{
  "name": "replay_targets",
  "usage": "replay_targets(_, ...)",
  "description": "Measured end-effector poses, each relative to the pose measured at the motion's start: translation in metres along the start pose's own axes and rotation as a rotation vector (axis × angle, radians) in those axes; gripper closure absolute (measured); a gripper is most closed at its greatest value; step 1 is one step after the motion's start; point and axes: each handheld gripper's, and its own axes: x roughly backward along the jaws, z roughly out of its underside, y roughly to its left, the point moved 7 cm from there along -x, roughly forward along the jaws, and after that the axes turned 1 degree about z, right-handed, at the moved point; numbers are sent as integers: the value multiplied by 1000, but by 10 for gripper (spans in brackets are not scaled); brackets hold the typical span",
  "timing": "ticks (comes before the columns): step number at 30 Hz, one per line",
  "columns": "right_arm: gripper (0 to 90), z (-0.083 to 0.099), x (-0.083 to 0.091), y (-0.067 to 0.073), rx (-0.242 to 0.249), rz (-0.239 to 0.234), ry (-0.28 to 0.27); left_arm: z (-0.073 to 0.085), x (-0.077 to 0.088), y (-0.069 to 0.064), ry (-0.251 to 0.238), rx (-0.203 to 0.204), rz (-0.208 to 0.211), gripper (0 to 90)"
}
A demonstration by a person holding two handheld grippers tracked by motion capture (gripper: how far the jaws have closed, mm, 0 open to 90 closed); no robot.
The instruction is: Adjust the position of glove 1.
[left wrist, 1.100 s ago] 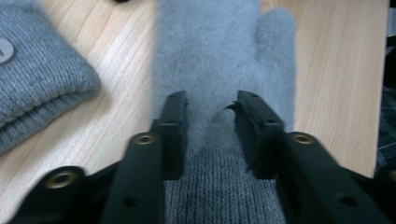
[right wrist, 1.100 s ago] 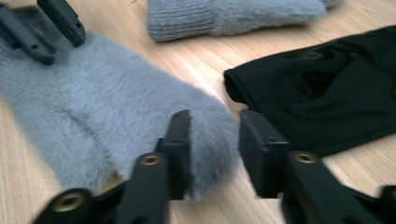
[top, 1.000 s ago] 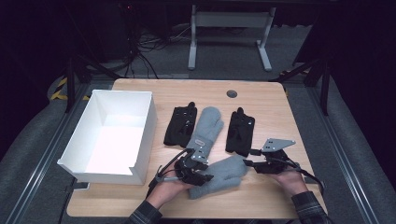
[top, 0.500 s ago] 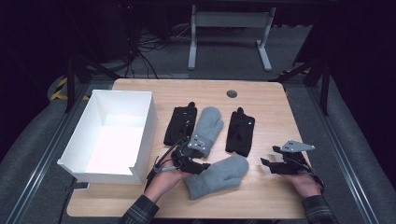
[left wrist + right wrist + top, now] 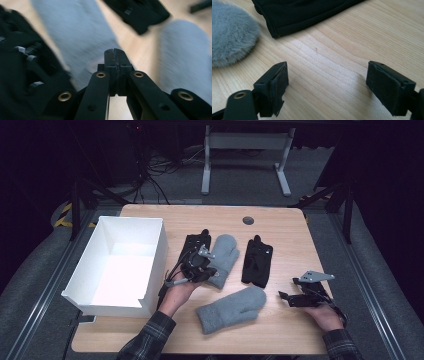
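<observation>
The wooden table (image 5: 280, 227) spreads in front of me, and the white box (image 5: 125, 262) sits on its left side, the biggest thing on it. To the right of the box lie four gloves: a black glove (image 5: 192, 247) and a grey mitten (image 5: 223, 257) side by side in the middle, another black glove (image 5: 257, 262) further right, and a second grey mitten (image 5: 231, 309) nearer to me, lying at a slant. From above, my left gripper (image 5: 200, 267) hangs over the near end of the far mitten, between it and the left black glove; the left gripper view adds what the high view cannot: its jaws have just closed and meet flat together with nothing between them. My right gripper (image 5: 295, 296) sits low at the near right, well apart from the near mitten. The right gripper view shows its jaws, just opened, standing wide over bare wood, with the mitten's fuzzy tip at the left edge.
</observation>
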Motion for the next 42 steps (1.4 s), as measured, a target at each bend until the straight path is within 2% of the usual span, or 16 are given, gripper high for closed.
replay_targets(2,164,0,0,0,-2,3,2,-9,-5,12,-2,18,-32,900)
replay_targets(3,164,0,0,0,-3,3,2,-13,-8,16,-9,33,-28,900)
replay_targets(5,163,0,0,0,-3,4,2,-18,-12,25,-3,36,-64,900)
replay_targets(8,162,0,0,0,-2,3,2,-26,-25,42,1,56,-94,900)
replay_targets(10,160,0,0,0,-2,2,3,-28,-35,50,16,58,-95,900)
replay_targets(12,157,0,0,0,-1,2,3,-30,-46,61,6,81,-103,900)
replay_targets(13,157,0,0,0,-1,2,3,-30,-46,61,6,81,-103,899)
replay_targets(14,157,0,0,0,-1,2,4,-29,-54,65,19,88,-113,900)
replay_targets(17,156,0,0,0,0,2,4,-30,-61,66,27,97,-101,899)
replay_targets(23,155,0,0,0,1,3,4,-39,-73,56,36,60,-89,899)
replay_targets(25,154,0,0,0,1,2,5,-41,-75,53,43,52,-95,899)
replay_targets(29,154,0,0,0,1,2,4,-46,-70,47,20,40,-83,891)
replay_targets(35,153,0,0,0,1,2,5,-48,-50,31,-18,20,-52,741)
replay_targets(36,152,0,0,0,2,2,6,-48,-48,27,-18,20,-51,646)
replay_targets(39,152,0,-1,0,2,2,6,-47,-50,25,-17,20,-60,562)
replay_targets(42,152,0,-1,0,2,2,6,-44,-60,26,4,34,-68,481)
